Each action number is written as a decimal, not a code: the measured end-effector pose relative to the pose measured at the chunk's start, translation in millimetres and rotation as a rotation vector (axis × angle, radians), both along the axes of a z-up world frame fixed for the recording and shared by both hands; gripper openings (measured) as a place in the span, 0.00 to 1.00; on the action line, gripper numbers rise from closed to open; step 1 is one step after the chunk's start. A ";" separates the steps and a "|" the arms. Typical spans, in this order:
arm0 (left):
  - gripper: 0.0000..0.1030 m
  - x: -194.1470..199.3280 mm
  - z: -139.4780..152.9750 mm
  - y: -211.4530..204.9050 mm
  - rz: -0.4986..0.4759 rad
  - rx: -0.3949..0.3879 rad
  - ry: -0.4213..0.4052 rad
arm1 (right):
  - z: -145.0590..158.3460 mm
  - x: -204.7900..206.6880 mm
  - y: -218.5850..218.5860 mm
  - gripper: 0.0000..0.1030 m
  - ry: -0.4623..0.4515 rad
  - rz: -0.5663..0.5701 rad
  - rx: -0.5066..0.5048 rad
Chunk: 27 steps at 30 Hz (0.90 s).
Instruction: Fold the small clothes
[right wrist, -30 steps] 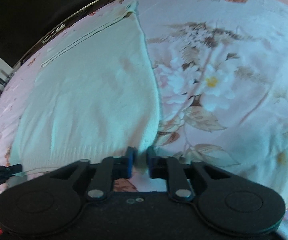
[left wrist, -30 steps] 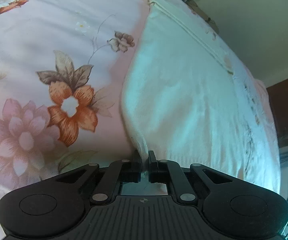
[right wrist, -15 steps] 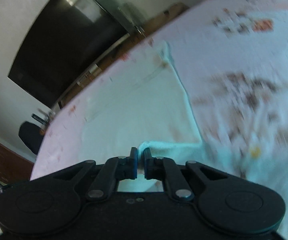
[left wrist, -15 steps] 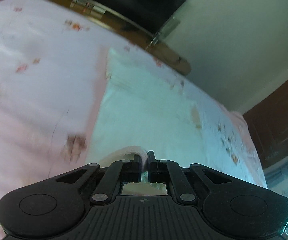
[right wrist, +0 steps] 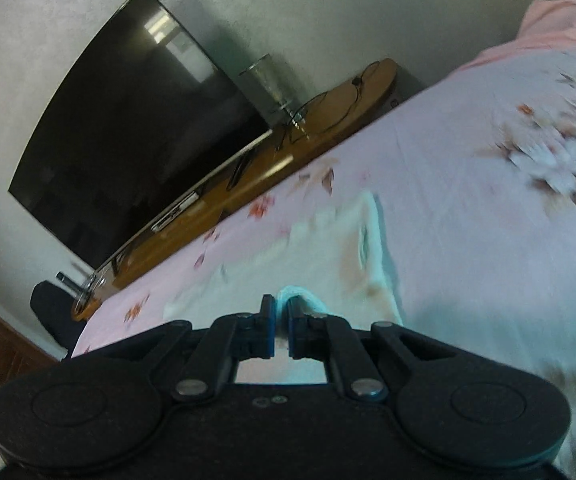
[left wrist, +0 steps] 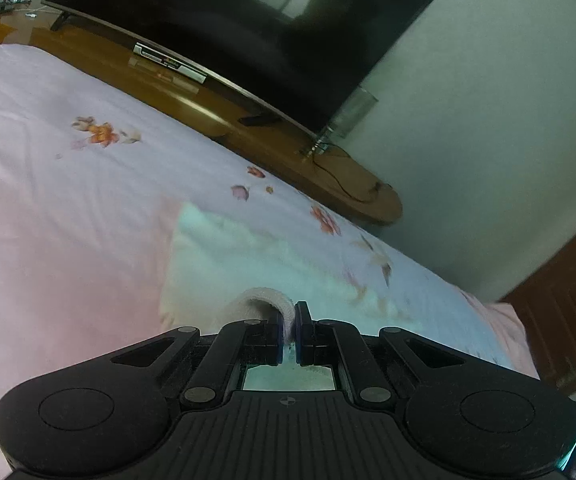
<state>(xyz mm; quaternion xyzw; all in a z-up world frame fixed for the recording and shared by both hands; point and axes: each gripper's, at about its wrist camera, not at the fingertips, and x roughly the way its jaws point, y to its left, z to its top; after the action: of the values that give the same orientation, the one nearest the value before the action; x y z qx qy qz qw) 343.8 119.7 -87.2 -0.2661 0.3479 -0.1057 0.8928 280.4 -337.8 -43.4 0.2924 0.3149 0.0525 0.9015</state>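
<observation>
On the bed (left wrist: pixel 68 240), over a pink floral sheet, a small white garment (left wrist: pixel 256 264) lies flat, stretching away from both grippers toward the foot of the bed and the wooden TV bench (left wrist: pixel 248 128) beyond.

Left gripper (left wrist: pixel 287 322): jaws clamped on a rolled-up edge of the white cloth, which curls up and over between the pads. Right gripper (right wrist: pixel 281 316): likewise pinched shut on a near corner of the same garment (right wrist: pixel 328 264).

Both hold the near hem, one at each side; the far edge sits ahead of them, so the fold looks set to carry the near edge forward along the garment's long axis. Neither hand seems nearer; they look level with each other.

Hard to read: cloth is motion-blurred, far hem and any seams smeared. Everything under the gripper bodies is hidden. Garment type I cannot tell. Dark television (right wrist: pixel 136 128) behind.
</observation>
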 end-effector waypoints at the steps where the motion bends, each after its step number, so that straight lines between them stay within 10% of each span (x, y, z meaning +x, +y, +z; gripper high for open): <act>1: 0.05 16.5 -4.5 -4.1 0.013 0.002 -0.001 | -4.0 19.2 -1.8 0.07 0.001 0.001 -0.007; 15: 0.06 141.6 -65.5 -31.6 0.111 0.085 0.110 | -74.7 163.1 -14.6 0.08 0.106 0.004 -0.079; 18: 0.06 150.9 -60.1 -28.3 0.135 0.065 0.113 | -85.8 175.0 -10.8 0.27 0.143 -0.003 -0.116; 27: 0.06 139.0 -34.8 -17.9 0.101 0.128 0.065 | -62.1 160.6 -6.5 0.43 0.076 -0.019 -0.240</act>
<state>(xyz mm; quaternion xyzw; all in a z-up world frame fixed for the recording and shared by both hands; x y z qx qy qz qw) 482.8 101.8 -122.0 -0.2292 0.3686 -0.0293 0.9004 441.1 -344.4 -105.5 0.1870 0.3498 -0.0053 0.9179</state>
